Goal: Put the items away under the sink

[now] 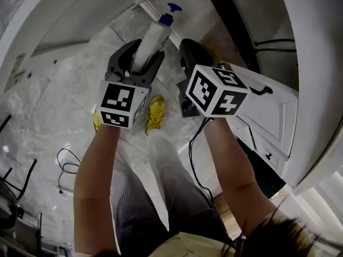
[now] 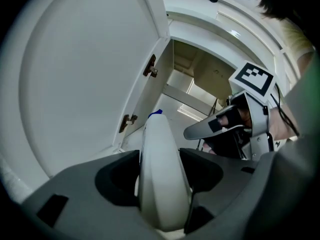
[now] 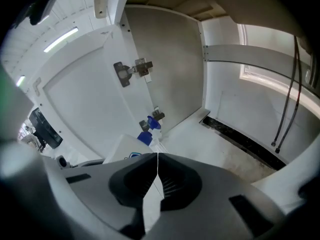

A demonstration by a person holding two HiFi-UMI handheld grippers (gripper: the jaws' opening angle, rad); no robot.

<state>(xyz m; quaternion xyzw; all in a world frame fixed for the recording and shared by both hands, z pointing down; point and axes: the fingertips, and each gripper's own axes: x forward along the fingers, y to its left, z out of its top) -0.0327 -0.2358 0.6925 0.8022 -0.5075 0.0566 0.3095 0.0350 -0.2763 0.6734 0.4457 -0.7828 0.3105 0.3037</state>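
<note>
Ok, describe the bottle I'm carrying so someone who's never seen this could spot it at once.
Start at the open white cabinet door in front of the person. Just short of it, the left tool is clamped round a tall white plastic spray bottle. Its blue trigger top marks it out; the right tool beside it is shut and empty.

Open cabinet [image 3: 165, 49]: white interior, bare base panel [image 3: 200, 139]; dark strip [image 3: 235, 136] along the rear edge of the cabinet base; two thin hoses [image 3: 285, 115] at the cabinet's right side; left door [image 3: 80, 109] swung open on metal hinges [image 3: 132, 69]; grey marble-pattern floor tiles [image 1: 64, 84] in front of the cabinet; black cable [image 1: 68, 165] lying on the tiles.
</note>
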